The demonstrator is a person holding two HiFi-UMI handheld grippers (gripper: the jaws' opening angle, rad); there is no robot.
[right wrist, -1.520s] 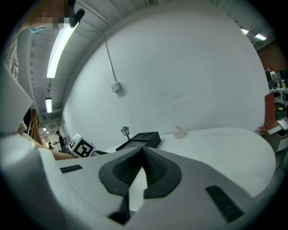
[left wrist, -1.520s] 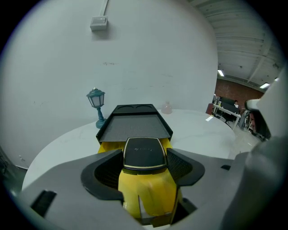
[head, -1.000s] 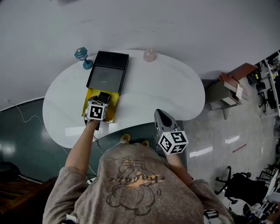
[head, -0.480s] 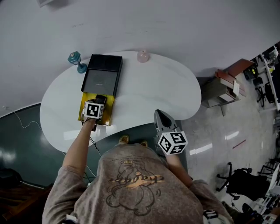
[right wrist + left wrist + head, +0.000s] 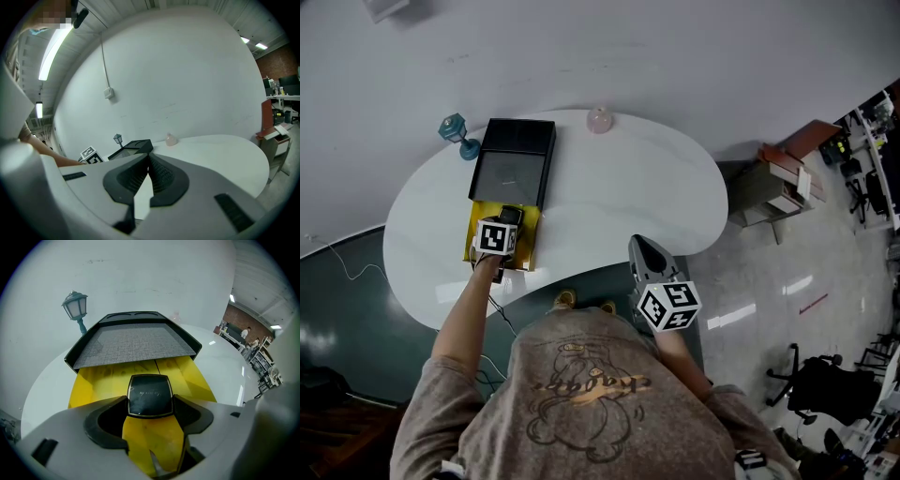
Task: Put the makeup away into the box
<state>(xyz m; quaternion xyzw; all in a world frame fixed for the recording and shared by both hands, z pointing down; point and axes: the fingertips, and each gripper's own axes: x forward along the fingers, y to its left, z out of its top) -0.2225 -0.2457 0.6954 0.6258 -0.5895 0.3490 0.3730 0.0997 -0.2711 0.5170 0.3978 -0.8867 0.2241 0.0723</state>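
— Where's the makeup?
— The black compact is clamped in the left tool, over the yellow inside of the open box on the white table.
— And the right tool?
— Jaws together, nothing in them, near the table's front edge.

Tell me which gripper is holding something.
The left gripper: its jaws clamp a black compact over the yellow box. The right gripper is shut on nothing, away from the box.
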